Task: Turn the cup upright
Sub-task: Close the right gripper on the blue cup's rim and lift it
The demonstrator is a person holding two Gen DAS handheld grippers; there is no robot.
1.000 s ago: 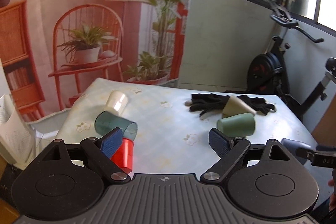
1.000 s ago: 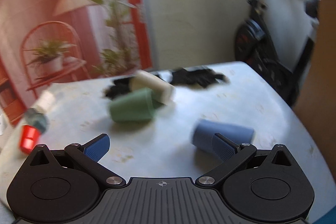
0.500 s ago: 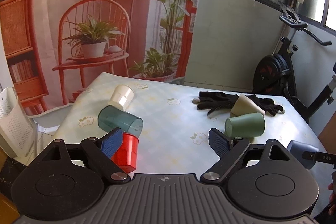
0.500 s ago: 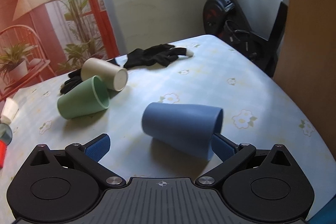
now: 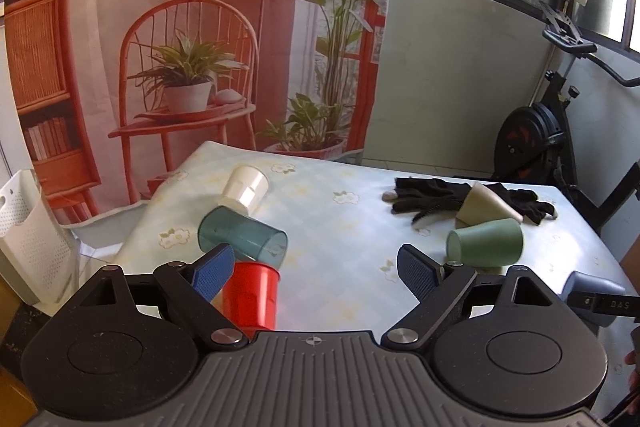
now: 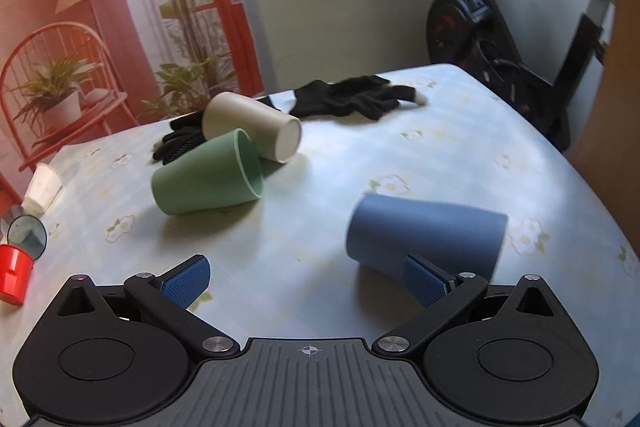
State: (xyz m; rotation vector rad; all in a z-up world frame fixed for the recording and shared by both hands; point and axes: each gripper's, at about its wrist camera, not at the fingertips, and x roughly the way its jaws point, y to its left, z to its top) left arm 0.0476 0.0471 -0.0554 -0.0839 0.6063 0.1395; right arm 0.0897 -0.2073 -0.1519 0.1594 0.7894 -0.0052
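Note:
Several cups lie on their sides on the flowered table (image 6: 460, 155). In the right wrist view a blue cup (image 6: 424, 239) lies just ahead of my open right gripper (image 6: 306, 281), partly behind its right finger pad (image 6: 424, 285). A green cup (image 6: 208, 181) and a cream cup (image 6: 252, 129) lie further back. In the left wrist view my open left gripper (image 5: 314, 269) hovers over the table's near edge, with a red cup (image 5: 250, 297) behind its left finger, then a teal cup (image 5: 242, 237) and a white cup (image 5: 246, 187). The green cup (image 5: 486, 241) lies to the right.
Black gloves (image 6: 352, 97) lie at the table's far side by the cream cup (image 5: 486, 205). An exercise bike (image 6: 500, 35) stands beyond the table's right edge. A white basket (image 5: 28, 239) stands left of the table. A printed backdrop hangs behind.
The right gripper has swung right and closer to the blue cup, which now lies by its right finger. The left gripper has drawn back and risen slightly. No cup has moved.

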